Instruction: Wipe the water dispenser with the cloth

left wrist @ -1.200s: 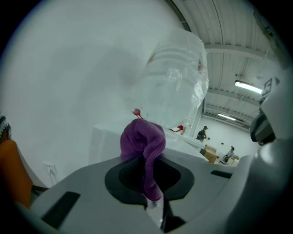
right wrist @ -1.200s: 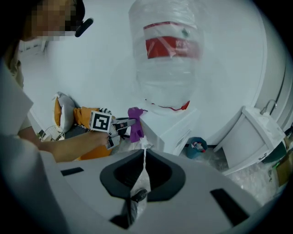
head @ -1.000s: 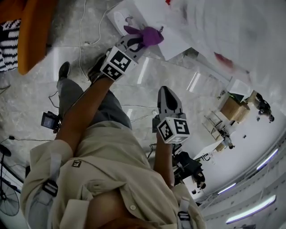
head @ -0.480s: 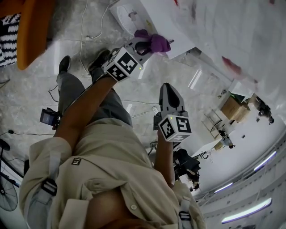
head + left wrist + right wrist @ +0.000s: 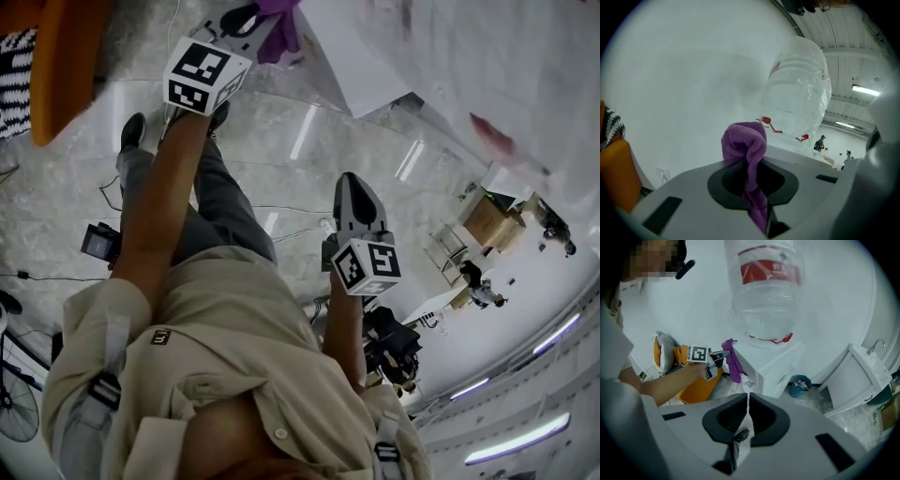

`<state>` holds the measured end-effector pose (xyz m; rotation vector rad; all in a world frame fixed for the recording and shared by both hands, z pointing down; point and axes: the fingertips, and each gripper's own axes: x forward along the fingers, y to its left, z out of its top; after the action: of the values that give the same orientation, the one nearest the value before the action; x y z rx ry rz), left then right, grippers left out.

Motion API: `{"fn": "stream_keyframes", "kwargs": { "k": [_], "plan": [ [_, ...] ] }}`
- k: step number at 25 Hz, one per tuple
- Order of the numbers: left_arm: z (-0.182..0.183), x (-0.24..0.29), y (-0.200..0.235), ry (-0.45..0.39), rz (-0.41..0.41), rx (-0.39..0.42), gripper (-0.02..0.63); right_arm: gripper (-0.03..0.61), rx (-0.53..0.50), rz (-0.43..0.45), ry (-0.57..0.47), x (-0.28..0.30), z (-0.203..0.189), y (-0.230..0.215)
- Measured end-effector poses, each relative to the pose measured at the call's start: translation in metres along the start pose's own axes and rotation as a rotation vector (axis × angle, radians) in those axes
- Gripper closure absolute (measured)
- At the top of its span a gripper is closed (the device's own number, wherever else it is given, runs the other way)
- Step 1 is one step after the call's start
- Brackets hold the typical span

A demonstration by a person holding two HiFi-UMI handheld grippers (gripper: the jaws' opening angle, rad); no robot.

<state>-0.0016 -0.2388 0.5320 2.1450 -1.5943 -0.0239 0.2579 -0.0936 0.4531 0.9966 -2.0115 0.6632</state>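
Left gripper view: left gripper (image 5: 752, 164) jaws clamped on the purple cloth (image 5: 745, 140). Cloth bunches up above the tips and a tail runs down btwn the jaws. Just beyond it is the white top of the water dispenser (image 5: 806, 152) w/ the clear bottle (image 5: 799, 93) standing on it, red marks round the bottle's lower end. White wall behind, orange seat (image 5: 614, 183) at the left edge.

Right gripper view: right gripper (image 5: 748, 397) jaws closed together, only a hairline slit, nothing held. It's held well back from the dispenser, pointing toward it. From here the cloth hangs at the dispenser's upper left corner, below the bottle. The left gripper is just beside that corner, at the end of an outstretched bare forearm (image 5: 665, 380). Can't tell for sure if the cloth touches the casing. Small blue bin (image 5: 801, 383) on the floor right of the dispenser, white cabinet (image 5: 862, 376) further right.

Head view: left arm stretched fwd, marker cube facing up, cloth at the top edge next to the dispenser's white side. Right gripper sits nearer the body, over the pale glossy floor (image 5: 281, 159), apart from the dispenser. Person wears a beige shirt (image 5: 225, 347).
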Motion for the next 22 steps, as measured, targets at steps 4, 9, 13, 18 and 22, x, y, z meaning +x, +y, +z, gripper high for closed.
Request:
{"fn": "stream_keyframes", "kwargs": {
  "k": [4,9,13,18,22],
  "plan": [
    [0.000,0.004,-0.019,0.001,-0.029,0.018,0.568,0.551,0.009,-0.001,0.000,0.002,-0.003,-0.004],
    [-0.029,0.005,-0.071,0.030,-0.126,-0.018,0.568,0.551,0.019,0.002,0.006,0.010,-0.014,-0.006],
    [-0.062,0.007,-0.135,0.087,-0.269,-0.060,0.568,0.551,0.030,0.001,0.012,0.013,-0.021,-0.004],
    [-0.085,0.009,-0.187,0.126,-0.366,-0.065,0.568,0.551,0.044,-0.020,0.018,0.006,-0.028,-0.010],
    [-0.085,0.009,-0.188,0.135,-0.386,-0.044,0.568,0.551,0.054,-0.028,0.022,0.005,-0.034,-0.014]
  ]
}}
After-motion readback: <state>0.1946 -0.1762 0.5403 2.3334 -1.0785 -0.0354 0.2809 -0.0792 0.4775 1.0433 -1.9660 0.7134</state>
